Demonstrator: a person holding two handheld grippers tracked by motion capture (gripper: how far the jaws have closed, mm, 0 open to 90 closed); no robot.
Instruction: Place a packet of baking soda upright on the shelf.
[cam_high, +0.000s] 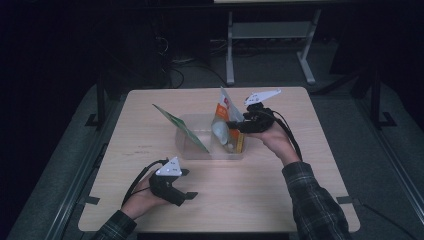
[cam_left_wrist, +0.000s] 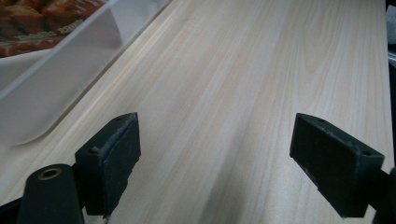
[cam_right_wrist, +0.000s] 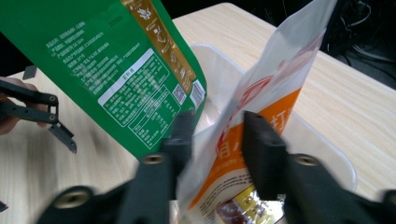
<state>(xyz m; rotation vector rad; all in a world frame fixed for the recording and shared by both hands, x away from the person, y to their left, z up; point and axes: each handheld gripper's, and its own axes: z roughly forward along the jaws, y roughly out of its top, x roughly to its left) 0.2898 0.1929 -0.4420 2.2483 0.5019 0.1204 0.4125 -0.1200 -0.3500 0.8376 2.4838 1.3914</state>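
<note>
Down by the table's (cam_high: 150, 125) near left corner the left gripper (cam_high: 187, 184) rests with its jaws spread wide on nothing, bare wood between them. Further along, a green packet (cam_high: 181, 128) leans out over the left wall of the clear bin (cam_high: 186, 142) that sits mid-table. At the bin's right end the white-and-orange pouch (cam_high: 223, 116) stands upright among smaller packets, and the right gripper (cam_high: 233, 126) has its jaws part-open on either side of it; the blur makes it hard to judge, but the pads look slack, not pinching. To finish well I'd draw that gripper straight back and up, slowly, so a pad doesn't drag the pouch over the bin's right wall
</note>
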